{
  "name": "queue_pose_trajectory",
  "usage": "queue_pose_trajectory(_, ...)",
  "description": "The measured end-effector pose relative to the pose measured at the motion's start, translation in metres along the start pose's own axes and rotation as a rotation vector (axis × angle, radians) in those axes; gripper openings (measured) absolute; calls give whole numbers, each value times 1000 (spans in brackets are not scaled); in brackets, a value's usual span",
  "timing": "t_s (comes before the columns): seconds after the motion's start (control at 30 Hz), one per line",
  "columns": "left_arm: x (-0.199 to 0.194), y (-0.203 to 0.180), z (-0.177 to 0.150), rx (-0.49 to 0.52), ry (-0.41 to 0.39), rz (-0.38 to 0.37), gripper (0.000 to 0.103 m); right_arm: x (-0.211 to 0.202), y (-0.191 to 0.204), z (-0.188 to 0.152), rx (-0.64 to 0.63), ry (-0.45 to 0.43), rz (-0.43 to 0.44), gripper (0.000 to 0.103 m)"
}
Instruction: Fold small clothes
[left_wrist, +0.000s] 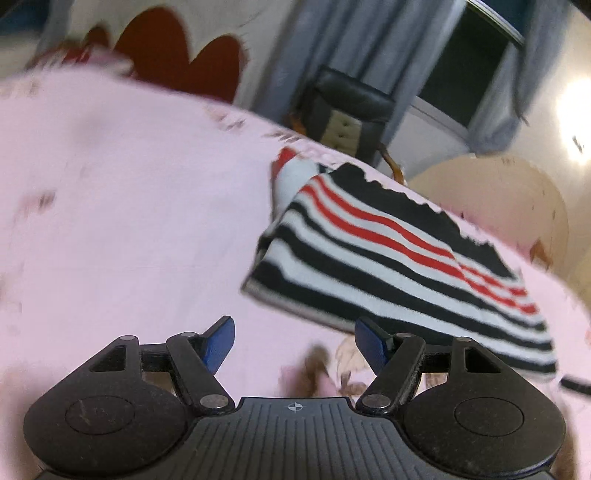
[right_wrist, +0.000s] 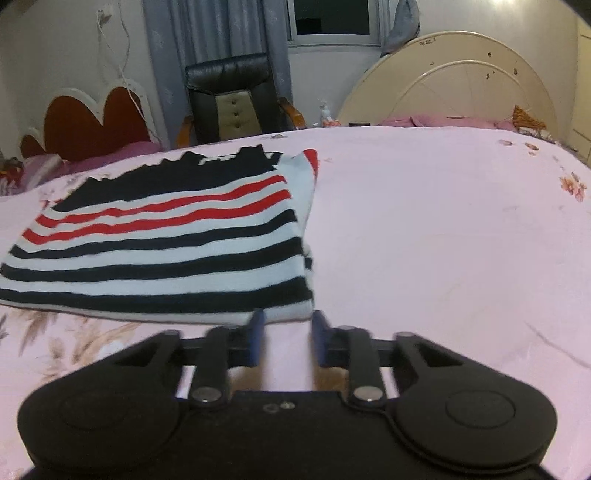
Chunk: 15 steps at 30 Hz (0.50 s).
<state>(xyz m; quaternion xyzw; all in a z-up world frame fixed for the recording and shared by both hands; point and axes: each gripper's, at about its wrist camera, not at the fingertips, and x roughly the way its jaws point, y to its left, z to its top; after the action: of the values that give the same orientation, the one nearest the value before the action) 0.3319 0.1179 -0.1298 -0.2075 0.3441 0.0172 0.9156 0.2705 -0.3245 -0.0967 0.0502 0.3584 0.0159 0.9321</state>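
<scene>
A small striped garment (left_wrist: 391, 254) in black, white and red lies folded flat on the pink bedsheet (left_wrist: 129, 206). In the left wrist view it lies ahead and to the right of my left gripper (left_wrist: 295, 341), which is open and empty above the sheet. In the right wrist view the garment (right_wrist: 166, 243) lies ahead and to the left. My right gripper (right_wrist: 288, 334) is open and empty, its blue fingertips just short of the garment's near right corner.
A black office chair (right_wrist: 232, 99) stands beyond the bed's far edge by grey curtains. A cream headboard (right_wrist: 454, 81) rises at the right, a red and white headboard (right_wrist: 92, 122) at the left. Pink sheet stretches to the garment's right (right_wrist: 443, 229).
</scene>
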Motion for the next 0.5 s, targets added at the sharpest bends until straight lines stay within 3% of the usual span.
queue_pose_trajectory(0.3, 25, 39, -13, -471, -50, -184, 71, -8, 32, 1, -13, -9, 102, 18)
queue_pose_trajectory(0.43, 45, 38, -10, -524, -71, -214, 70, -3, 42, 6, -16, -6, 128, 19)
queue_pose_trajectory(0.5, 55, 35, -7, -522, -76, -213, 62, 0, 45, 9, -6, -5, 146, 19)
